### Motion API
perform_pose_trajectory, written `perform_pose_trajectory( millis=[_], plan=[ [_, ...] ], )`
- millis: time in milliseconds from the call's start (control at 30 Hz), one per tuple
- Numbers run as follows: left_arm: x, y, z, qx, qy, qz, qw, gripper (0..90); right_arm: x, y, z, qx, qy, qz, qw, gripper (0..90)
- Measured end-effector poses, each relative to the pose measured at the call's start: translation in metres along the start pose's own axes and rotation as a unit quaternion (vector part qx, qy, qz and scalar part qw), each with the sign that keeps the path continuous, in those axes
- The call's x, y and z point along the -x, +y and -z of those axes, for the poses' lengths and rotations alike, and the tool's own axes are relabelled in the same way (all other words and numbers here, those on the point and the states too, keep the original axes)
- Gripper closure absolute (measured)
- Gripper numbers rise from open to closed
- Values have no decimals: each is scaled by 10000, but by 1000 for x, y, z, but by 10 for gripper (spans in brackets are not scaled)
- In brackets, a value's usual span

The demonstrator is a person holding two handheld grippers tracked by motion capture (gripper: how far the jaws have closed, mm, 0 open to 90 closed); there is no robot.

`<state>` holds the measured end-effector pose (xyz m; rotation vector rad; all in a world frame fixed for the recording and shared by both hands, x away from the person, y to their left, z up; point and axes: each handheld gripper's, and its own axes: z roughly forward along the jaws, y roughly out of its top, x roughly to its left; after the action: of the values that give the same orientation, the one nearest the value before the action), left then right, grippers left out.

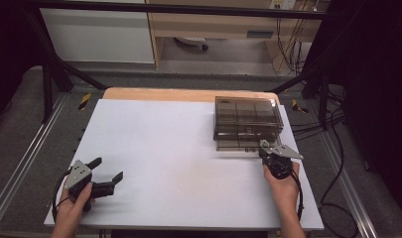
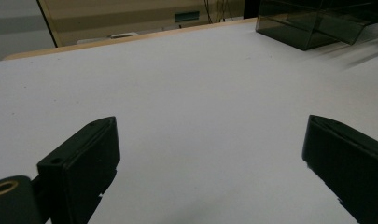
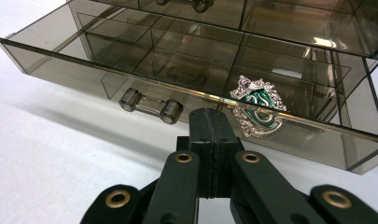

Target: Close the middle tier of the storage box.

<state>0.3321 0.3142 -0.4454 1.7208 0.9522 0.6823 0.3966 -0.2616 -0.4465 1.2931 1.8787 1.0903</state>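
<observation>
Resting on the white table (image 1: 178, 148), the smoky plastic drawer box (image 1: 247, 114) stands at the far right side, near the wooden edge (image 1: 188, 94) behind the white sheet. Its bottom drawer (image 3: 186, 88) is pulled out toward the person, and it has dividers inside that make several compartments. On the front wall of this drawer there is a clear handle (image 3: 150, 105). A silver and green crest badge (image 3: 257, 106) is seen at the front wall of the drawer, to the right of the handle in the right gripper view; I cannot tell if it lies inside the drawer or leans on the wall.

The right gripper (image 3: 211, 122) is fully closed, its two black jaws pressed flat together with nothing between them. The tips are just in front of the drawer's front wall, between the handle and the badge, and it is not sure if they touch the wall. In the high view this gripper (image 1: 264, 148) is held by the right hand (image 1: 284, 186) at the near right corner of the box.

The left gripper (image 1: 109, 170) is wide open and holds nothing. It is near the left front edge of the table, in the left hand (image 1: 75, 206), well apart from the box, with only bare table under the jaws.
</observation>
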Motion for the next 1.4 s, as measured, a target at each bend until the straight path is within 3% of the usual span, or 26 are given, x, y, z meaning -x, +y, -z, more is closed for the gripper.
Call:
perform_pose_trajectory(
  millis=[133,233,333,467,733,967,1300,1400],
  plan=[
    [0,0,0,3,3,6,10000,43,0,0,0,-2,4,-4,10000,900],
    [0,0,1,5,16,2,10000,43,2,1,-1,45,107,-197,9997,900],
    [-1,1,2,38,47,17,10000,43,3,2,-2,29,118,-179,9998,900],
    [-3,0,4,31,87,47,9999,43,6,7,-1,57,153,-340,9993,900],
    [-3,0,4,25,93,44,9999,43,7,16,-1,-50,108,-160,9998,900],
    [-4,-1,4,29,106,87,9999,43,8,12,-2,22,166,-270,9995,900],
    [-3,-2,2,-14,144,89,9999,43,9,9,-9,-67,-2,-80,9999,900],
    [-4,-2,2,-8,151,116,9998,43,12,8,-9,-68,-23,-151,9999,900]
  ],
)
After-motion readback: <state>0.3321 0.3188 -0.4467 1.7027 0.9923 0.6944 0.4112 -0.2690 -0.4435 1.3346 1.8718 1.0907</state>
